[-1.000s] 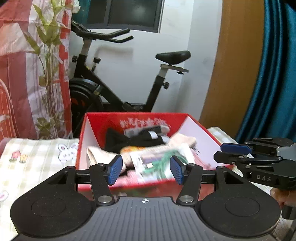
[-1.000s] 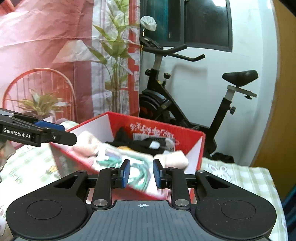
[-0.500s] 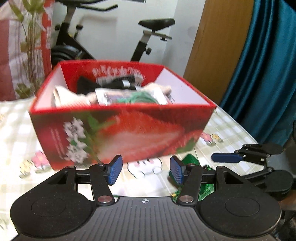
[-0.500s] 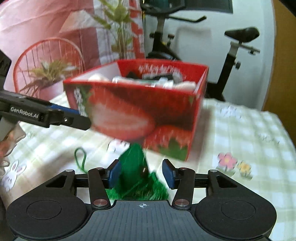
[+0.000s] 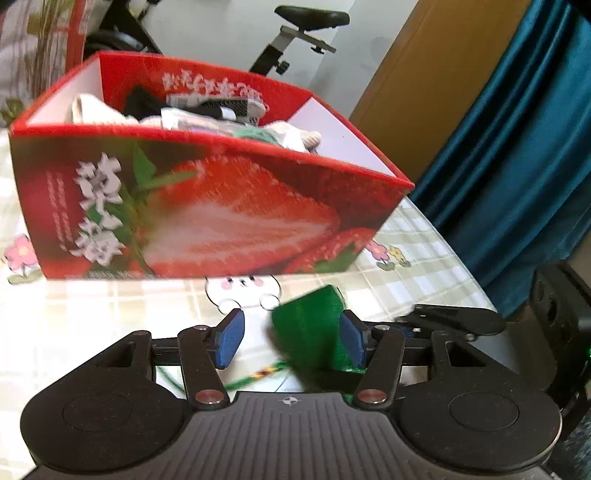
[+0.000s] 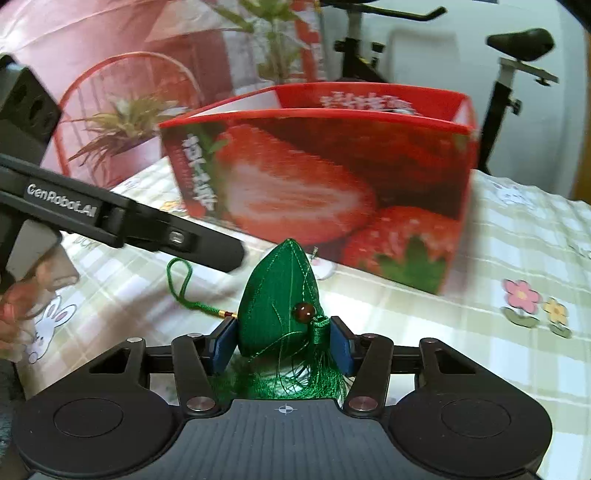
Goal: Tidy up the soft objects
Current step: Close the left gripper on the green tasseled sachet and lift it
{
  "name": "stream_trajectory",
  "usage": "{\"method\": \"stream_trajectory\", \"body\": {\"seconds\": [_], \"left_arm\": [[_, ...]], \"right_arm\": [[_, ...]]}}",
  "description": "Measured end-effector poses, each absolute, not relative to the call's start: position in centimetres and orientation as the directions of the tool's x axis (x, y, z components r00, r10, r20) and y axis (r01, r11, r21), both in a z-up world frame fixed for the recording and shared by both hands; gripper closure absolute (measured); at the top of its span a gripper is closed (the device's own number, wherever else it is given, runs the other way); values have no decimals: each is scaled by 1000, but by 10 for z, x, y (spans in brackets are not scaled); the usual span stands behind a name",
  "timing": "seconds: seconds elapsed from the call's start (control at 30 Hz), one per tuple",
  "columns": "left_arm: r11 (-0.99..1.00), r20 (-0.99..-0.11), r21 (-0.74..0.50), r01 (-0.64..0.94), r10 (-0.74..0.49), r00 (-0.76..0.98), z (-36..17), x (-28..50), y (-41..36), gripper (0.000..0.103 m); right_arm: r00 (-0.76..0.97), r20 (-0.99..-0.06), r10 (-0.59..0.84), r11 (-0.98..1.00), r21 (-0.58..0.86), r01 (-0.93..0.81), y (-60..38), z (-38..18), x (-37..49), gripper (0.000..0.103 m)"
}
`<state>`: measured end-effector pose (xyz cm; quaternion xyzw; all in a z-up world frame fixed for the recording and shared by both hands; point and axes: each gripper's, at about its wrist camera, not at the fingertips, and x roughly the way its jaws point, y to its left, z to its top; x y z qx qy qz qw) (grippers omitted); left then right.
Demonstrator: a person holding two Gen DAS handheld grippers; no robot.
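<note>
A green cloth sachet [image 6: 279, 295] with a tassel, a bead and a loop cord lies on the checked tablecloth in front of a red strawberry box [image 6: 332, 177]. My right gripper [image 6: 282, 347] has its blue pads on both sides of the sachet, closing on it. In the left wrist view the sachet [image 5: 308, 332] is blurred, near the right pad of my open left gripper [image 5: 291, 341]. The box [image 5: 203, 218] holds several soft items, among them socks and a green piece [image 5: 255, 134].
The left gripper's body [image 6: 110, 218] reaches in from the left of the right wrist view. An exercise bike [image 5: 295, 33], a teal curtain [image 5: 517, 129] and a red wire basket with a plant [image 6: 125, 122] stand behind the table.
Both grippers dropped from above the box to the tablecloth in front of it. The right gripper moved forward around the green sachet and narrowed on it.
</note>
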<state>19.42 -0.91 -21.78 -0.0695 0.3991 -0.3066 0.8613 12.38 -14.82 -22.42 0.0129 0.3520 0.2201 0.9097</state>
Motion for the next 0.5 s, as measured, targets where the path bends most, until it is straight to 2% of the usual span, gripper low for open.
{"method": "stream_trajectory", "body": {"seconds": [0.23,0.3,0.37,0.5], "left_arm": [[814,-676,-383,437,-569,468,-235,194,-11,45],[814,-673,-405,416,-573,467,-240,195,-6,46],[814,-664,-422,399,-578,474,-240,193,-1,53],[807,-638,-432,402,-589,495,-230,190,7,53]], "right_arm": [[640,-629,441,875,142,-464,-119,-224,124,55],[640,-629,441,872,133,-471,-115,-224,124,55],[639,-630,442,871,131,-473,-112,-222,123,55],[652,-610,450,868,128,-480,-110,-211,122,56]]}}
